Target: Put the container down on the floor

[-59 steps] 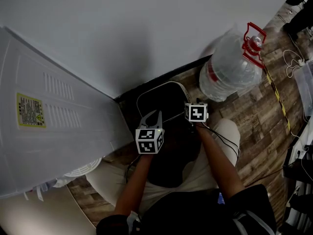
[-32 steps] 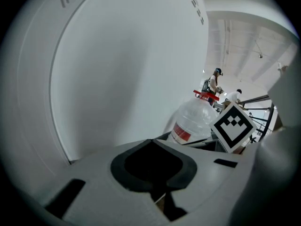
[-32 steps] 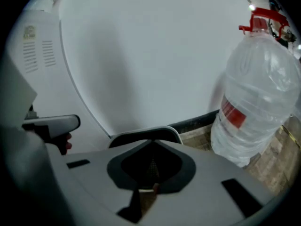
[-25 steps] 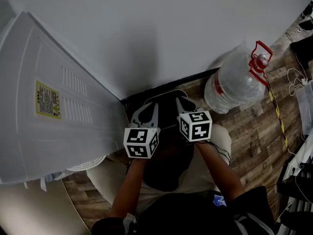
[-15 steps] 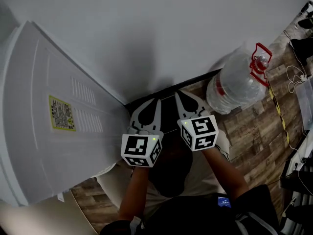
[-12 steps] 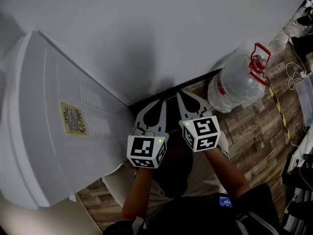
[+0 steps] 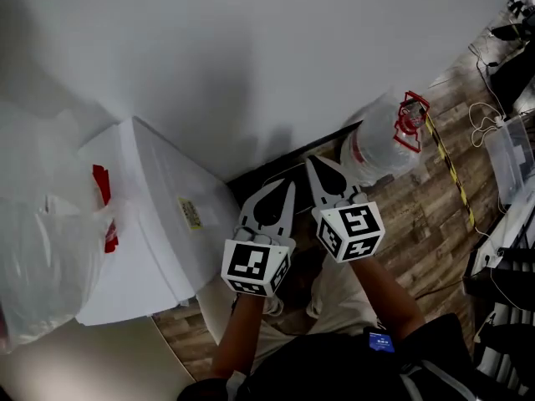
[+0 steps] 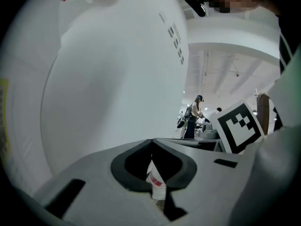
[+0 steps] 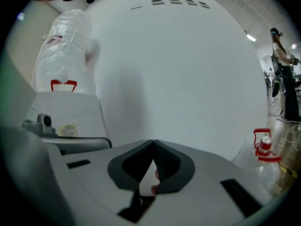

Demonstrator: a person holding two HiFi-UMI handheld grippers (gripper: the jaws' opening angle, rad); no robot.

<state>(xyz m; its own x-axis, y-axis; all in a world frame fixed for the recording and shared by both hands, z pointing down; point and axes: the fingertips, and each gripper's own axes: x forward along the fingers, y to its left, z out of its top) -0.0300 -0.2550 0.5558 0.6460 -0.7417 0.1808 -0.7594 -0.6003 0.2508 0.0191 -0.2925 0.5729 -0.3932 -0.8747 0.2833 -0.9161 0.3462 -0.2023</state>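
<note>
The container [image 7: 299, 194] is a dark bin with a thin white rim, standing on the wood floor against the wall; both grippers hide most of it in the head view. My left gripper [image 7: 288, 186] is high above it, its jaw tips pressed together on nothing. My right gripper [image 7: 311, 162] is beside it at the same height, also shut and empty. In the left gripper view the left gripper [image 8: 151, 141] has its tips meeting. The right gripper [image 9: 153, 141] in its own view is closed against the white wall.
A big clear water bottle [image 7: 376, 144] with a red handle [image 7: 410, 111] leans on the wall to the right. A white appliance [image 7: 159, 224] stands to the left with a plastic bag [image 7: 42, 241] on it. Cables and boxes lie at the far right [image 7: 501, 140].
Both grippers have risen well above the container, staying shut and side by side. The head view has pulled back, so the appliance, its top and the bag now show.
</note>
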